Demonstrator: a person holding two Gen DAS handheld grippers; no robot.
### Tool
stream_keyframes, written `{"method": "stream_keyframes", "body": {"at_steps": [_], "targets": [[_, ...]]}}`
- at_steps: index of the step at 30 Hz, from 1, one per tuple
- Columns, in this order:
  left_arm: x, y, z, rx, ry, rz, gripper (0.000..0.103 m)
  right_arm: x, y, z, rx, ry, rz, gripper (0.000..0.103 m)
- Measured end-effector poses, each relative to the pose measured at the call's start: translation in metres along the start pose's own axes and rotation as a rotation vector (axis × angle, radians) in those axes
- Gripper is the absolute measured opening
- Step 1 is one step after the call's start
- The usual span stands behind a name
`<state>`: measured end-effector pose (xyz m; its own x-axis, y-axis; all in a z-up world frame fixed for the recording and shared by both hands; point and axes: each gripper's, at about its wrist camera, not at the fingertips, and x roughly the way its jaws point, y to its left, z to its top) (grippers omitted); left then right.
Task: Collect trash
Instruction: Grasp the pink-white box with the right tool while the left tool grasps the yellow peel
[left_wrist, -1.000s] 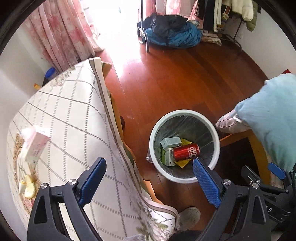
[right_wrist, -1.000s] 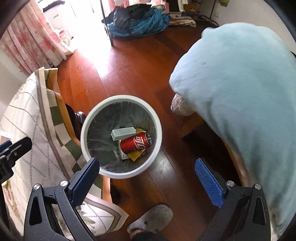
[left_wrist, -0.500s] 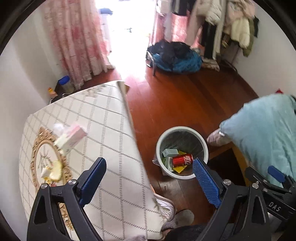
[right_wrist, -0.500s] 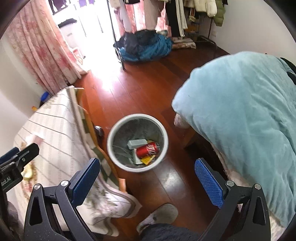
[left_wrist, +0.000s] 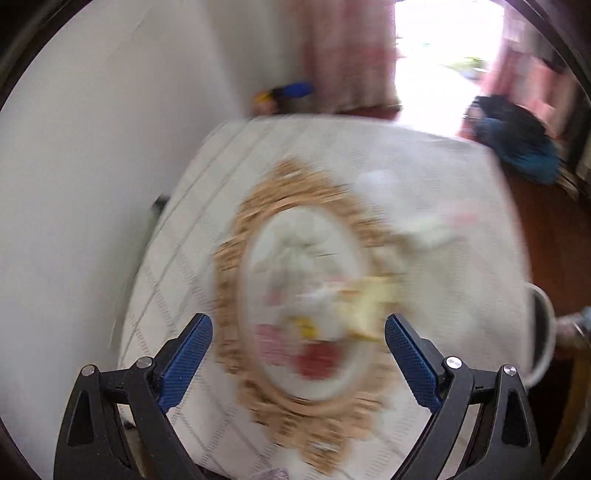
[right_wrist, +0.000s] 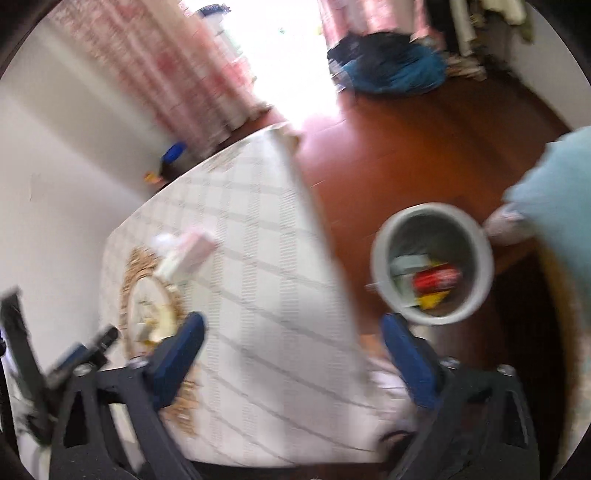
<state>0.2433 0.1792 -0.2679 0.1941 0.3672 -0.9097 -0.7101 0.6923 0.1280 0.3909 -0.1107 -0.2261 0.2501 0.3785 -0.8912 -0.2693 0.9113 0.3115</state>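
Observation:
Both views are motion-blurred. My left gripper (left_wrist: 298, 343) is open and empty above the table (left_wrist: 461, 206), over its gold-framed oval pattern. Yellowish scraps (left_wrist: 365, 299) lie just ahead of its right finger, and a pink-and-white carton (left_wrist: 428, 225) lies further back. My right gripper (right_wrist: 291, 343) is open and empty over the table's near right edge. The white trash bin (right_wrist: 432, 314) stands on the floor to its right, holding a red can (right_wrist: 436, 278), a grey box and yellow wrappers. The carton (right_wrist: 188, 251) and scraps (right_wrist: 151, 328) also show at left in the right wrist view.
A white wall (left_wrist: 92, 166) runs along the table's left side. Pink curtains (right_wrist: 177, 70) and a heap of blue and dark clothes (right_wrist: 391, 70) are at the back. A pale blue cushion (right_wrist: 554, 206) sits right of the bin. The left tool (right_wrist: 55, 365) shows at lower left.
Both grippers have swung left, away from the bin and over the table. The left one now faces the scraps on the oval pattern; both stay open.

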Motion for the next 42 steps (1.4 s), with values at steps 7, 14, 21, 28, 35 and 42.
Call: {"method": "stream_keyframes", "body": {"at_steps": [7, 14, 21, 28, 35, 42], "targets": [[0.079, 0.057, -0.001, -0.071, 0.106, 0.082, 0.096, 0.107, 0.104, 0.022, -0.009, 0.087, 0.025, 0.089], [0.101, 0.071, -0.002, -0.081, 0.136, 0.051, 0.096, 0.187, 0.153, 0.046, 0.017, 0.144, -0.026, 0.089], [0.104, 0.079, 0.003, -0.084, 0.131, -0.006, 0.096, 0.214, 0.158, 0.052, -0.002, 0.169, -0.002, 0.052], [0.072, 0.054, -0.003, 0.009, 0.065, -0.249, 0.095, 0.164, 0.135, 0.026, -0.192, 0.174, -0.046, 0.045], [0.090, 0.006, 0.002, 0.177, 0.088, -0.309, 0.071, 0.140, 0.102, -0.009, -0.309, 0.235, -0.138, 0.043], [0.088, -0.005, -0.001, 0.210, 0.101, -0.277, 0.007, 0.156, 0.104, -0.023, -0.333, 0.269, -0.169, 0.043]]}}
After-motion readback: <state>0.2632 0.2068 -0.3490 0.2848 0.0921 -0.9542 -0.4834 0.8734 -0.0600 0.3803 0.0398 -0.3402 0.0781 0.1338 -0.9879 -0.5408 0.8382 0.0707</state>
